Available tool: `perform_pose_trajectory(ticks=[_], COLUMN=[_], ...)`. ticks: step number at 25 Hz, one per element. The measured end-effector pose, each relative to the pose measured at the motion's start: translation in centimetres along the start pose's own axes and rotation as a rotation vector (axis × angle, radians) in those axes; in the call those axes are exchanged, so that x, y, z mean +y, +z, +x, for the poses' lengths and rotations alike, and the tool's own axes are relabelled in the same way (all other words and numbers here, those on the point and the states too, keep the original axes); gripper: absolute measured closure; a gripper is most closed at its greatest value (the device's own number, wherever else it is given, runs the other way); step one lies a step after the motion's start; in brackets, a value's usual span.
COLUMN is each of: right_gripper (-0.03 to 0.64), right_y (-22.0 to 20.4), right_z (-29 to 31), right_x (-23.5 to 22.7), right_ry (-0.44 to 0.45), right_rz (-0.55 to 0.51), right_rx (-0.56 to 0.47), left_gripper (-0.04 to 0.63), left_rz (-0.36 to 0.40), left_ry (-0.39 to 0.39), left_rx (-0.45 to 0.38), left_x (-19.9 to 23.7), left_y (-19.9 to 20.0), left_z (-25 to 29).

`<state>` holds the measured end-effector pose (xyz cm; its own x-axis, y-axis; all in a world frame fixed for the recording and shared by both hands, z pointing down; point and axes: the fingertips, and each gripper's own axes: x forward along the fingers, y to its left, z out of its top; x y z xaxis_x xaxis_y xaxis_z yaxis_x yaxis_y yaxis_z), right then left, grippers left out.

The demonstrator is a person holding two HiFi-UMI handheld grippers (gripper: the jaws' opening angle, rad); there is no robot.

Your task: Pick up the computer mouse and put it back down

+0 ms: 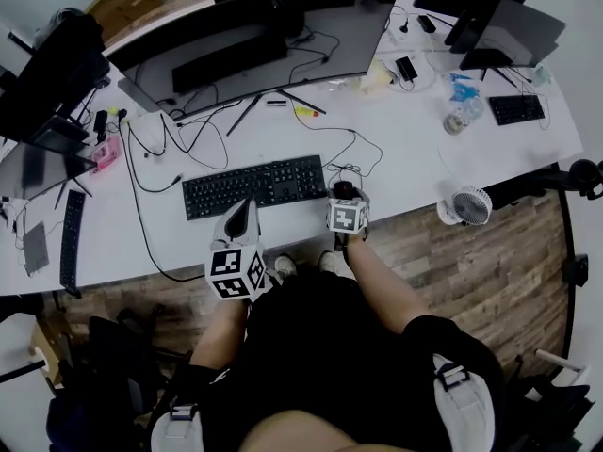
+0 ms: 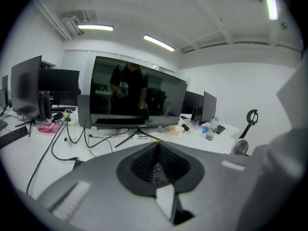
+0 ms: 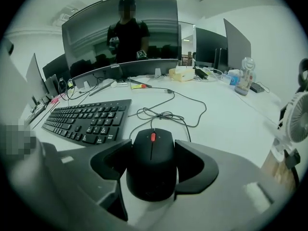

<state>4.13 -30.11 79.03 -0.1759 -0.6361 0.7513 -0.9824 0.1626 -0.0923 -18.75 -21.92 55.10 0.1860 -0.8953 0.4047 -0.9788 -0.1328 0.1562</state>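
A black wired computer mouse (image 3: pixel 150 162) with a red scroll wheel rests on the white desk (image 1: pixel 415 163), just right of a black keyboard (image 1: pixel 254 185). My right gripper (image 3: pixel 151 160) straddles it with one jaw at each side, close against the mouse but not squeezing it. In the head view the mouse (image 1: pixel 344 189) is mostly hidden under the right gripper (image 1: pixel 345 198). Its cable (image 3: pixel 163 114) coils away over the desk. My left gripper (image 1: pixel 243 217) hovers over the keyboard's front edge, jaws together and empty, tips meeting in the left gripper view (image 2: pixel 156 146).
A wide curved monitor (image 1: pixel 254 36) stands behind the keyboard (image 3: pixel 86 119), with loose cables (image 1: pixel 179 139) around its stand. A small white fan (image 1: pixel 469 205) sits at the desk's front right edge. Another keyboard (image 1: pixel 516 108), bottles and more monitors lie farther right and left.
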Motion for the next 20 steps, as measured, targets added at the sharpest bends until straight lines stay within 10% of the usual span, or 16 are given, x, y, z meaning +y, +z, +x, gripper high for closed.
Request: perform_pose_trajectory(ticks=[8,20], right_gripper=[0.345,0.345], right_y=[4.5,19.8], right_z=[-4.5,-17.9], right_x=[-0.7,0.4], right_ry=[0.026,0.103], right_rz=[-0.023,-0.061], right_rx=[-0.114,-0.558], left_gripper=[0.541,0.541], left_rz=[0.001,0.016], left_ry=[-0.022,-0.077], left_rx=[-0.026,-0.084], left_x=[-0.8,-2.8], left_y=[1.1,3.4], left_z=[0.6,2.4])
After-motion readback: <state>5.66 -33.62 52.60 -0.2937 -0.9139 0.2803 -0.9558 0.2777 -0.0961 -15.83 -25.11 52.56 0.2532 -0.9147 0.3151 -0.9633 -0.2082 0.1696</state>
